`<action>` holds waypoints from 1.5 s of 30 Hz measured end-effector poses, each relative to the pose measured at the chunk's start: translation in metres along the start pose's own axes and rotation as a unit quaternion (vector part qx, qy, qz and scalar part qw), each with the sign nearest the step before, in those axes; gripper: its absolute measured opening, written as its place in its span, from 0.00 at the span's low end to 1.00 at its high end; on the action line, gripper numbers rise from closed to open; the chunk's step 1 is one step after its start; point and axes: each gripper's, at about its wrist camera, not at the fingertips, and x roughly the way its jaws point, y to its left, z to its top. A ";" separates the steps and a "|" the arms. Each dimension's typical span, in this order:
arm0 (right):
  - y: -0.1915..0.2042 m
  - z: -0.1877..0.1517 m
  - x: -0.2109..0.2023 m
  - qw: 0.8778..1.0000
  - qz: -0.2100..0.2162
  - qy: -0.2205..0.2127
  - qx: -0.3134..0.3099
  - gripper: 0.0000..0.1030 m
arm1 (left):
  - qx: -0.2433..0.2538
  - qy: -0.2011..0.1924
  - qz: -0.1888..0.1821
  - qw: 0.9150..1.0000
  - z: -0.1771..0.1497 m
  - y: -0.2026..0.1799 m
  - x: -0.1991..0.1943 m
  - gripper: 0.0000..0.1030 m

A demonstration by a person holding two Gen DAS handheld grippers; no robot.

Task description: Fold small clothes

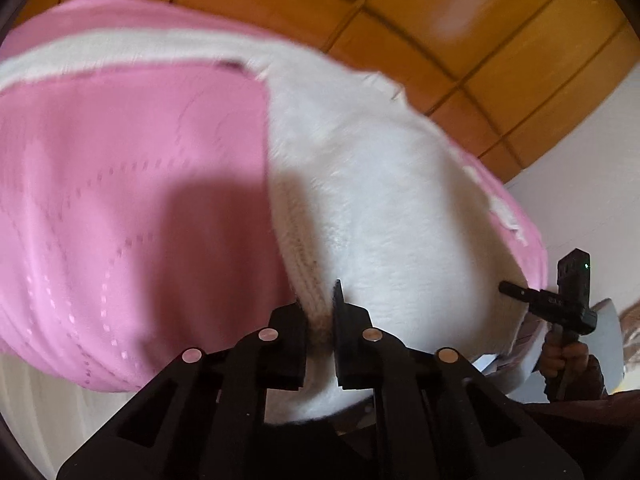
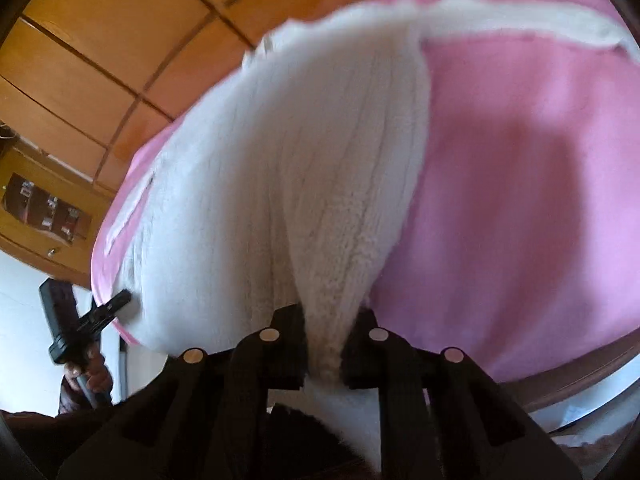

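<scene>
The small garment point(image 1: 168, 184) is a soft pink knit with a white fleecy lining point(image 1: 372, 208), and it hangs spread between the two claws, filling most of both wrist views. The pink outer side is smooth, with dotted lines of little eyelets curving across it, and a dark shadow lies on it near 8 o'clock of the left wrist view. The white part is plush and furry, ribbed in long rows that gather into a narrow bunch where it is pinched, and a white band trims the pink edge at 11 o'clock in that view. The left gripper point(image 1: 320, 322) is clamped on a ribbed white fold at 6 o'clock of its own view, the cloth squeezed tight between the black fingers. The right gripper point(image 2: 324, 344) likewise pinches a gathered tuft of the white fleece point(image 2: 304, 184) at 6 o'clock of its view, with the pink cloth point(image 2: 520, 152) spreading away toward 3 o'clock. Behind the garment runs a wall of orange-brown wooden panels point(image 1: 460, 16) with dark seams, from 12 to 2 o'clock in the left view. A white surface point(image 1: 588, 208) shows at 3 o'clock there. The pictures are blurred.
</scene>
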 end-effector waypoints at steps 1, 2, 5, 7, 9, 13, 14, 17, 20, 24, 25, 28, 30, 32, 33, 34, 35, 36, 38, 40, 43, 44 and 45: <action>0.003 0.006 -0.011 1.000 0.005 -0.017 -0.003 0.10 | 0.004 -0.006 -0.007 1.000 0.001 -0.003 -0.007 0.08; 0.009 0.010 -0.029 0.999 0.015 -0.038 -0.010 0.10 | 0.011 -0.014 -0.014 1.000 0.001 -0.008 -0.017 0.08; 0.019 0.005 -0.058 0.997 0.012 -0.058 -0.045 0.10 | 0.031 -0.017 -0.014 0.999 -0.005 -0.017 -0.032 0.08; 0.007 -0.005 -0.046 0.999 -0.017 -0.023 -0.034 0.10 | 0.029 0.010 0.005 1.000 -0.016 -0.012 -0.022 0.07; -0.013 -0.013 -0.025 0.999 -0.043 0.011 -0.020 0.10 | 0.029 0.039 0.034 0.998 -0.028 -0.005 -0.006 0.08; -0.032 -0.025 0.008 0.997 -0.058 0.042 0.003 0.11 | 0.024 0.063 0.074 0.995 -0.030 0.001 0.005 0.09; -0.033 -0.025 0.009 0.998 -0.049 0.040 0.005 0.17 | 0.026 0.054 0.074 0.995 -0.025 -0.001 0.000 0.18; -0.038 -0.014 -0.003 0.999 -0.034 0.019 0.012 0.46 | 0.010 0.000 0.072 0.997 -0.001 -0.004 -0.015 0.53; -0.058 0.003 -0.028 0.998 -0.043 -0.031 0.031 0.52 | 0.016 -0.041 0.075 0.996 0.021 -0.017 -0.012 0.55; -0.095 0.031 -0.044 0.988 -0.059 -0.099 0.098 0.54 | 0.041 -0.061 0.093 0.993 0.046 -0.044 0.022 0.57; -0.115 0.043 -0.046 0.982 -0.066 -0.120 0.129 0.55 | 0.047 -0.061 0.098 0.992 0.049 -0.048 0.029 0.58; -0.151 0.068 -0.046 0.968 -0.072 -0.154 0.182 0.54 | 0.069 -0.049 0.101 0.991 0.056 -0.064 0.058 0.58; -0.175 0.085 -0.047 0.959 -0.083 -0.173 0.208 0.54 | 0.077 -0.038 0.106 0.991 0.058 -0.073 0.077 0.58; -0.204 0.108 -0.046 0.945 -0.072 -0.195 0.253 0.53 | 0.079 -0.029 0.112 0.990 0.061 -0.071 0.090 0.58; -0.216 0.117 -0.048 0.939 -0.071 -0.206 0.267 0.53 | 0.078 -0.025 0.117 0.990 0.062 -0.071 0.095 0.58; -0.231 0.127 -0.051 0.931 -0.072 -0.220 0.282 0.53 | 0.075 -0.020 0.122 0.989 0.063 -0.068 0.100 0.58; -0.240 0.133 -0.052 0.926 -0.070 -0.227 0.293 0.53 | 0.071 -0.016 0.128 0.989 0.063 -0.064 0.104 0.58; -0.250 0.140 -0.052 0.919 -0.068 -0.235 0.308 0.53 | 0.069 -0.015 0.131 0.989 0.063 -0.062 0.105 0.58; -0.272 0.157 -0.054 0.903 -0.072 -0.254 0.340 0.52 | 0.066 -0.015 0.138 0.988 0.063 -0.055 0.107 0.58; -0.286 0.173 -0.056 0.893 -0.090 -0.261 0.356 0.39 | 0.069 -0.016 0.141 0.987 0.064 -0.053 0.108 0.59; -0.288 0.196 -0.050 0.890 -0.166 -0.237 0.352 0.05 | 0.076 -0.014 0.143 0.987 0.064 -0.054 0.112 0.63; -0.288 0.202 -0.052 0.891 -0.189 -0.236 0.340 0.05 | 0.079 -0.013 0.145 0.986 0.063 -0.055 0.113 0.64; -0.283 0.212 -0.054 0.890 -0.233 -0.235 0.315 0.05 | 0.081 -0.012 0.146 0.986 0.063 -0.056 0.114 0.66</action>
